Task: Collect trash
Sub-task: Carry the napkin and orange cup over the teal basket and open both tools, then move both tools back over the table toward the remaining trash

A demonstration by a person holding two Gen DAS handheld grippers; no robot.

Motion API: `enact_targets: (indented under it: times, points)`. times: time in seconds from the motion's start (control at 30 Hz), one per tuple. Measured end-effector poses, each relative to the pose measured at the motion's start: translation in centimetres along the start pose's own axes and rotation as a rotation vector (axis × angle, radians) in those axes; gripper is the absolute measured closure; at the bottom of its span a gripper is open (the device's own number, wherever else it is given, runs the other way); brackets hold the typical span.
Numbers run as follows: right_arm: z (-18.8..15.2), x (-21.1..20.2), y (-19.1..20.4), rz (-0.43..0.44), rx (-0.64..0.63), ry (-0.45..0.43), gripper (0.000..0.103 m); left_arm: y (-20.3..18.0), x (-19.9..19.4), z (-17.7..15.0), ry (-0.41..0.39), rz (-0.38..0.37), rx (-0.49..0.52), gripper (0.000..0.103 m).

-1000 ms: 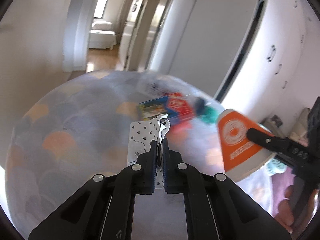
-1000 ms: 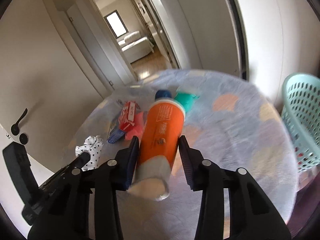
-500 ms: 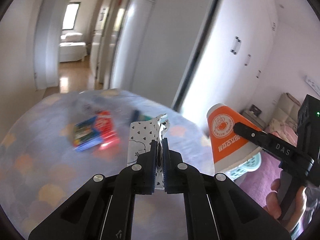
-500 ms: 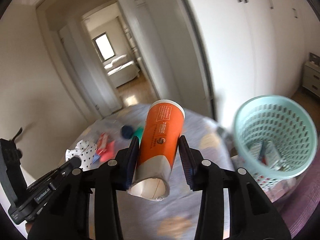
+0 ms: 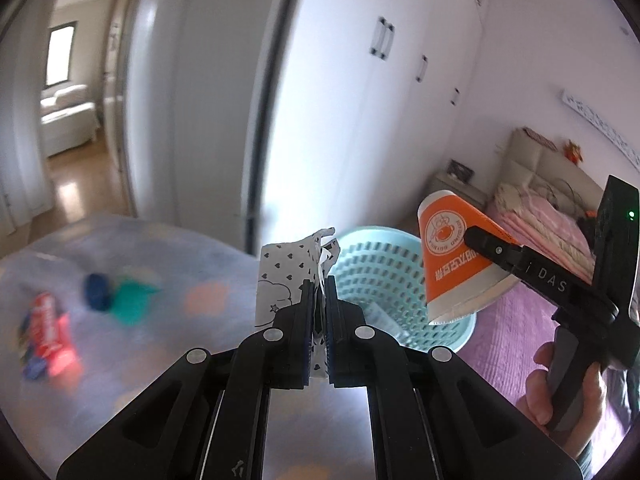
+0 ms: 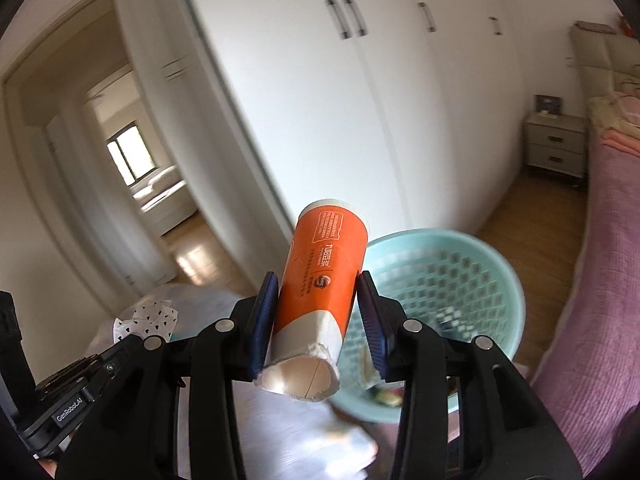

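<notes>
My left gripper [image 5: 318, 286] is shut on a white wrapper with black hearts [image 5: 286, 268], held up in the air. My right gripper [image 6: 318, 292] is shut on an orange and white paper cup [image 6: 320, 284], held tilted with its torn open end toward me. The cup [image 5: 452, 256] also shows in the left wrist view, at the right. A light blue perforated basket [image 6: 472, 280] with some trash in it stands just beyond and below both grippers, past the table edge. The wrapper also shows at lower left in the right wrist view [image 6: 146, 318].
A round table with a pastel cloth [image 5: 160, 320] holds a red packet [image 5: 54, 324], a dark blue cap [image 5: 96, 290] and a green item [image 5: 130, 300]. White wardrobe doors [image 6: 380, 100] stand behind the basket. A bed with a pink cover [image 6: 608, 280] lies at the right.
Both grippers have swung right, from over the table toward the basket, still holding the wrapper and the cup. The basket now lies right in front of them.
</notes>
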State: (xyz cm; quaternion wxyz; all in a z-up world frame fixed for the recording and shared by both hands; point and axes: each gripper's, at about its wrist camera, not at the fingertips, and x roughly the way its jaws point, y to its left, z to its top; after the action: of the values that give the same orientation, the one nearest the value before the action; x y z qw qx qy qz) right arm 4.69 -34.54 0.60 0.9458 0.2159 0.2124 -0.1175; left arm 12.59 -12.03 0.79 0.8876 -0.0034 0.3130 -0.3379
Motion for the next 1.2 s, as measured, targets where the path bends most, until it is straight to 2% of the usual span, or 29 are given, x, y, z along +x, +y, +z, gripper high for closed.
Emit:
enact_targets:
  times: [0.13, 0.27, 0.5, 0.6, 0.63, 0.73, 0.8, 0.83, 0.87, 1.2]
  points:
    - [0.4, 1.2, -2.8, -0.082, 0.009, -0.013, 0.065, -2.3, 4.1, 0.6, 0.060, -0.064, 0.015, 0.099]
    - [0.2, 2.5, -5.5, -0.135, 0.030, 0.013, 0.065, -4.5, 8.1, 0.9, 0.113, -0.158, 0.021, 0.099]
    - [-0.2, 4.6, -8.1, -0.190, 0.056, 0.082, 0.064, -6.8, 14.1, 0.4, 0.205, -0.206, 0.018, 0.099]
    - [-0.5, 5.5, -8.7, -0.196, 0.067, 0.108, 0.063, -7.0, 15.7, 0.2, 0.229, -0.194, 0.012, 0.092]
    - [-0.5, 5.7, -8.7, -0.193, 0.068, 0.113, 0.063, -6.9, 16.0, 0.2, 0.233, -0.195, 0.008, 0.084]
    - [-0.6, 6.3, -8.9, -0.191, 0.068, 0.124, 0.060, -7.1, 15.9, 0.1, 0.225, -0.189, 0.015, 0.081]
    - [-0.6, 6.5, -8.8, -0.180, 0.071, 0.124, 0.060, -7.1, 15.3, 0.2, 0.213, -0.180, 0.029, 0.066]
    - [-0.7, 6.5, -8.8, -0.175, 0.071, 0.119, 0.059, -7.0, 14.9, 0.3, 0.201, -0.168, 0.033, 0.052]
    - [-0.8, 6.5, -8.9, -0.171, 0.071, 0.117, 0.056, -6.8, 14.3, 0.3, 0.182, -0.158, 0.034, 0.046]
    - [-1.8, 5.3, -7.5, -0.126, 0.073, 0.117, 0.053, -4.8, 8.7, 0.0, 0.108, -0.147, 0.027, 0.046]
